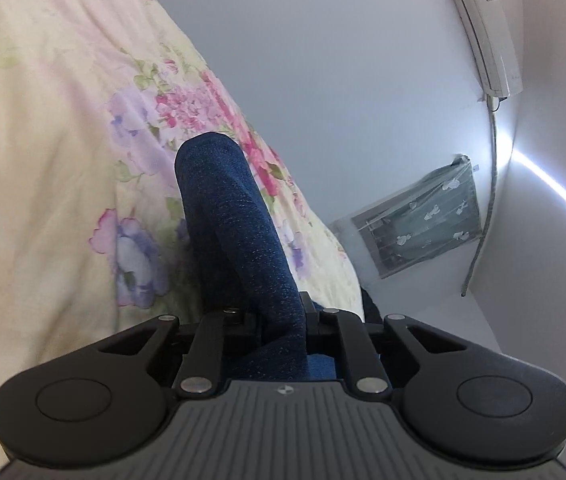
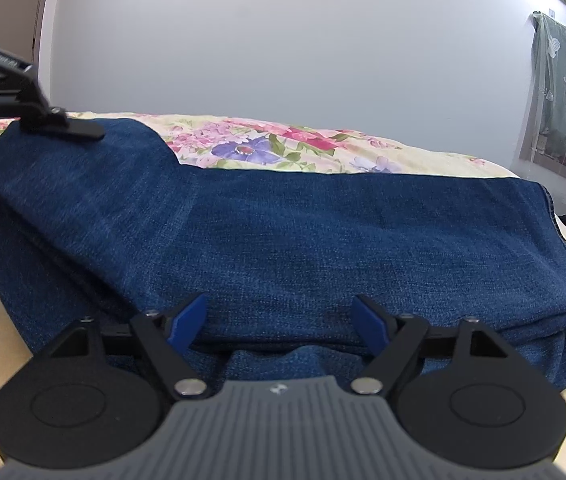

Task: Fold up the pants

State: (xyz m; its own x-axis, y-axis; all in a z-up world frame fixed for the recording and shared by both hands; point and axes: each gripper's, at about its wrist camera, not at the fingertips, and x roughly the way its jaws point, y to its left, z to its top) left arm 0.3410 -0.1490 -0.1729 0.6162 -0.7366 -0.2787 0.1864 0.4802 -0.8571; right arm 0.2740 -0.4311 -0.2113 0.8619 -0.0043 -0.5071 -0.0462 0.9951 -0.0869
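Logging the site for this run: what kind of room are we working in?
Most likely a bedroom: the blue denim pants lie on a floral quilt, with a wall-mounted air conditioner and a curtained window.

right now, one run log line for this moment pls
step: fold pants | left gripper: shut on jeans fold | right gripper: open at near edge | jeans: partly folded on floral bedspread

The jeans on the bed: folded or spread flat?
Folded. In the right wrist view the jeans lie doubled, layered edges stacked near the right gripper.
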